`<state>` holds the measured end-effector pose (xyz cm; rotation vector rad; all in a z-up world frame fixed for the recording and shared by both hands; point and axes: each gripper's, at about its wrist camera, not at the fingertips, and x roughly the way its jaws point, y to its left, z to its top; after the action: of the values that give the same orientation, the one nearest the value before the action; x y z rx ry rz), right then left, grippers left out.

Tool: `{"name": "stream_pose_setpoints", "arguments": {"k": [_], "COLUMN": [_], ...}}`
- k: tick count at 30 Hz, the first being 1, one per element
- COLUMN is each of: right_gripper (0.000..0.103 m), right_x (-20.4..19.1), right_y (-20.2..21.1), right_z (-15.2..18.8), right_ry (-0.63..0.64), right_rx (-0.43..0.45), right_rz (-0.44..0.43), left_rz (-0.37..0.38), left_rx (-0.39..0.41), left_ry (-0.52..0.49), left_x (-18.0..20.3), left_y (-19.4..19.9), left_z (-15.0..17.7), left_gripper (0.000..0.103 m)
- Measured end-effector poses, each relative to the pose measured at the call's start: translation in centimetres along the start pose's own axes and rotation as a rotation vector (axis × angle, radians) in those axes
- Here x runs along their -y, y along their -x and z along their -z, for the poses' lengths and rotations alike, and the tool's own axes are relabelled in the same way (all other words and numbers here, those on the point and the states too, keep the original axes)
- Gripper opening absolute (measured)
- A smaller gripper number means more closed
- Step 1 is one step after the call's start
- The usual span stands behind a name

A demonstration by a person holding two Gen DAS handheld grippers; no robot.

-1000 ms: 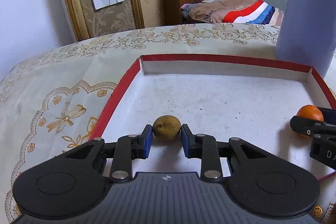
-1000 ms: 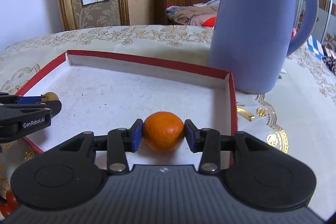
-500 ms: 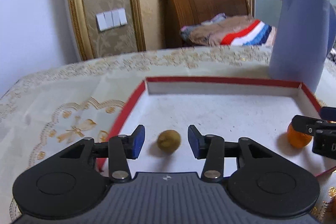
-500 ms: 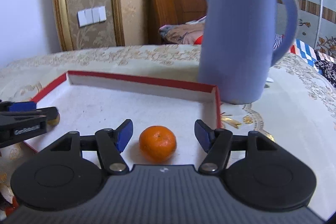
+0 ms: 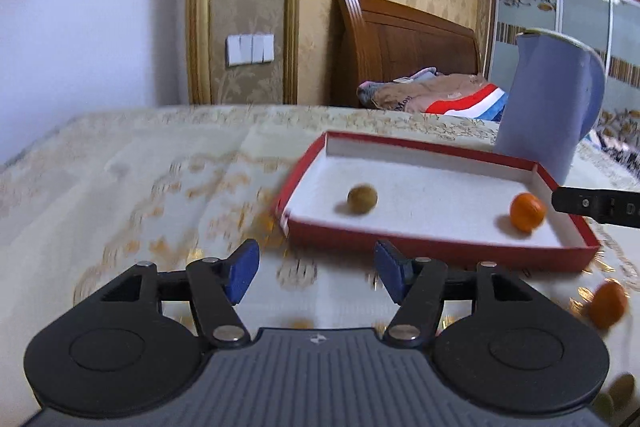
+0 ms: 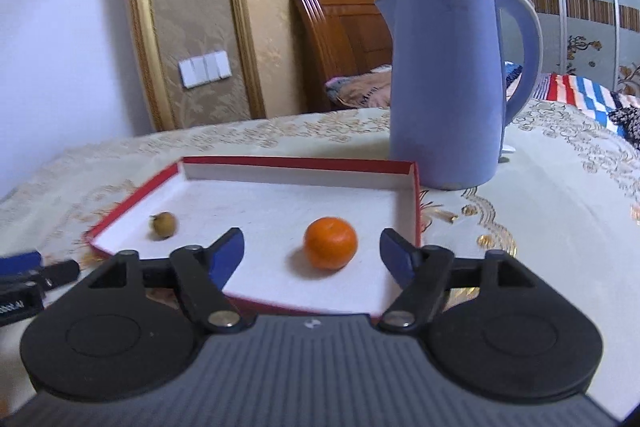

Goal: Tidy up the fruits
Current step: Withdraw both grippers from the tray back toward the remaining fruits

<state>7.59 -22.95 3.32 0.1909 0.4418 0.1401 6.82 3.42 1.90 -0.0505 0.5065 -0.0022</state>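
A red-edged box lid (image 5: 440, 251) (image 6: 416, 195) with a white floor lies on the tablecloth. Inside it rest a small brown-green fruit (image 5: 362, 199) (image 6: 163, 224) at the left and an orange tangerine (image 5: 527, 211) (image 6: 330, 243) at the right. My left gripper (image 5: 315, 277) hangs over the cloth in front of the lid, jaws opening, nothing between them. My right gripper (image 6: 312, 254) sits just short of the tangerine, jaws opening, pads clear of it. Another tangerine (image 5: 607, 303) lies on the cloth outside the lid.
A tall blue kettle (image 5: 548, 103) (image 6: 448, 87) stands on the table just behind the lid's far right corner. More small fruits (image 5: 616, 393) lie at the lower right of the left wrist view. A bed with striped bedding (image 5: 460, 101) is beyond the table.
Both grippers let go of their fruits, opened wider and drew back out of the lid. The brown fruit and the tangerine now rest free on the lid's floor.
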Motion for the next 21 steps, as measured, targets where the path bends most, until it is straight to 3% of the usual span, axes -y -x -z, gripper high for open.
{"name": "stream_pose_setpoints", "arguments": {"k": [9, 13, 21], "right_gripper": [0.074, 0.074, 0.074], "right_x": [2.0, 3.1, 3.4], "right_y": [6.7, 9.7, 11.6], "right_z": [4.3, 5.9, 8.6], "right_ry": [-0.069, -0.039, -0.011], "right_rx": [0.016, 0.034, -0.021], "right_rz": [-0.032, 0.023, 0.035], "left_rz": [0.017, 0.056, 0.067], "left_rx": [-0.028, -0.022, -0.056], "left_ry": [0.025, -0.017, -0.028], "left_x": [-1.5, -0.9, -0.8], "left_y": [2.9, 3.9, 3.7], "left_z": [3.0, 4.0, 4.6], "left_gripper": [0.063, 0.063, 0.064]}}
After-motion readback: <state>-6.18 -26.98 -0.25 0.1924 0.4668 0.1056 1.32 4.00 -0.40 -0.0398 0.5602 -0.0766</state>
